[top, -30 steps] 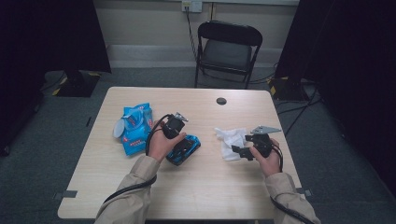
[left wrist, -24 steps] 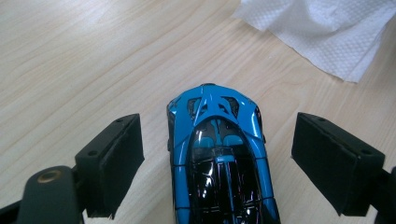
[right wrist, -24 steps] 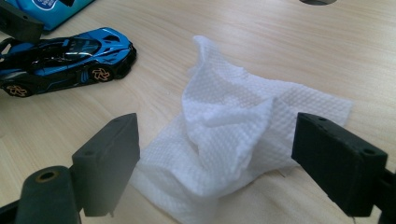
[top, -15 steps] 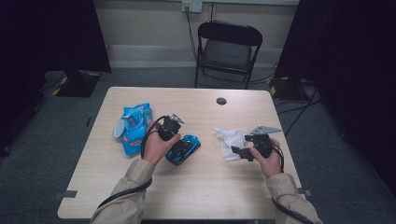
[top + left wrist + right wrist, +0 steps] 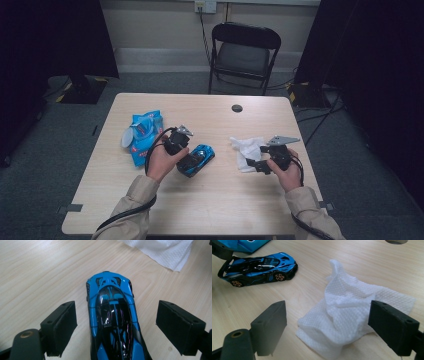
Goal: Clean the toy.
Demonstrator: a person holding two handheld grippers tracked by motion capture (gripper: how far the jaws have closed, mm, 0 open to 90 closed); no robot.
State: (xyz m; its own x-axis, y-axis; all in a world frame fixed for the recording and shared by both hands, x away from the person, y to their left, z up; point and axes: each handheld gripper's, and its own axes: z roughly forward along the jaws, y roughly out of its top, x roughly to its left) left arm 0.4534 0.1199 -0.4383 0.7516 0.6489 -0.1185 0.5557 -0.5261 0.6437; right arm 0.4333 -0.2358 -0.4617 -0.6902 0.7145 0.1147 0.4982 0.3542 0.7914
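A blue and black toy car [image 5: 196, 159] [image 5: 113, 320] stands on the wooden table [image 5: 215, 200], near its middle. My left gripper [image 5: 186, 159] [image 5: 117, 312] is open, its jaws set wide on either side of the car's rear half without touching it. To the right lies a crumpled white paper towel [image 5: 246, 150] [image 5: 352, 312]. My right gripper [image 5: 254, 165] [image 5: 327, 315] is open just in front of the towel, one jaw on each side of its near edge. The car [image 5: 259, 267] also shows side-on at the upper left of the right gripper view.
A blue wipes packet [image 5: 142, 135] [image 5: 247, 243] lies left of the car, behind my left hand. A round cable hole [image 5: 237, 108] sits near the table's far edge. A black folding chair [image 5: 245, 50] stands beyond the table. A corner of the towel [image 5: 160, 250] shows past the car.
My left hand has drawn back to the left, so the gripper now covers less of the car. The car has stayed put. The right gripper and towel have barely moved.
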